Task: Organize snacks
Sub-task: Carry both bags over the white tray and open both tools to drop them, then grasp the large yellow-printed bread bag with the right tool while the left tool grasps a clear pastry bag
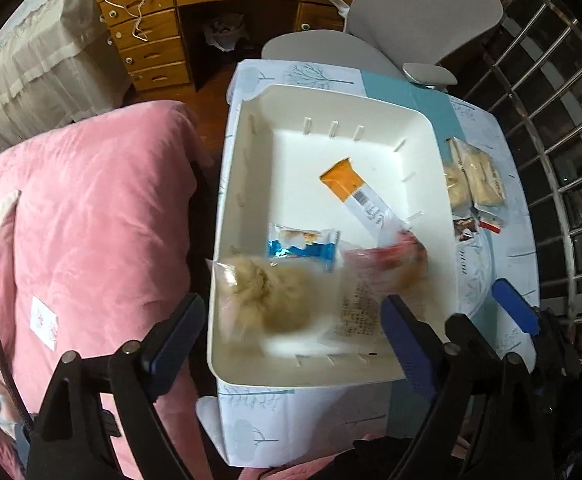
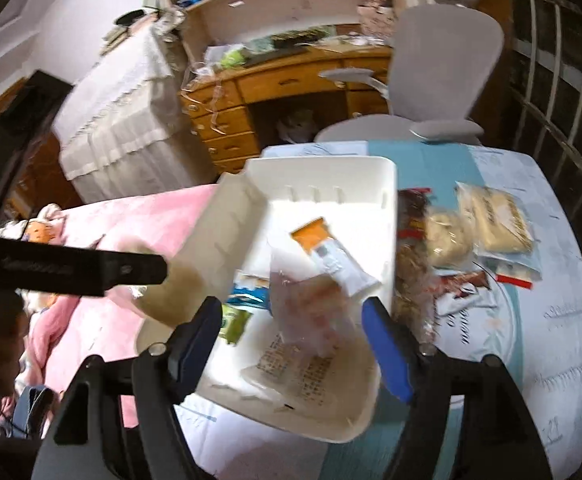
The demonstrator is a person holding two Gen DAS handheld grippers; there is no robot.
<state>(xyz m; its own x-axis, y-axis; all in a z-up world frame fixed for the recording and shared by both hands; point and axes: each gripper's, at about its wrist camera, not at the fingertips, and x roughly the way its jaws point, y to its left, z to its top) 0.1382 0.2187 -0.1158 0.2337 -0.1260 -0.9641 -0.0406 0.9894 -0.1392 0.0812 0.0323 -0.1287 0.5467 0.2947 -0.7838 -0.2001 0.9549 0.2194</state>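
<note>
A white bin (image 1: 431, 128) stands on the small table. In it lie an orange-and-white bar (image 1: 351, 188), a blue packet (image 1: 303, 244), a clear bag with a fluffy beige bun (image 1: 267, 296) and a clear red-printed bag (image 1: 387, 264). My left gripper (image 1: 291, 330) hangs open over the near end; the blurred bun bag is below it, clear of both pads. My right gripper (image 2: 291, 320) is open above the red-printed bag (image 2: 311, 312), which is blurred and touches neither pad. A green packet (image 2: 233, 322) shows beside the blue one (image 2: 247, 292).
Several more snack bags (image 2: 495, 216) lie on the patterned tablecloth (image 2: 551, 320) right of the bin. A pink quilt (image 1: 91, 220) borders the table's left side. A grey chair (image 1: 423, 12), a wooden desk (image 1: 151, 40) and window bars (image 1: 563, 120) stand beyond.
</note>
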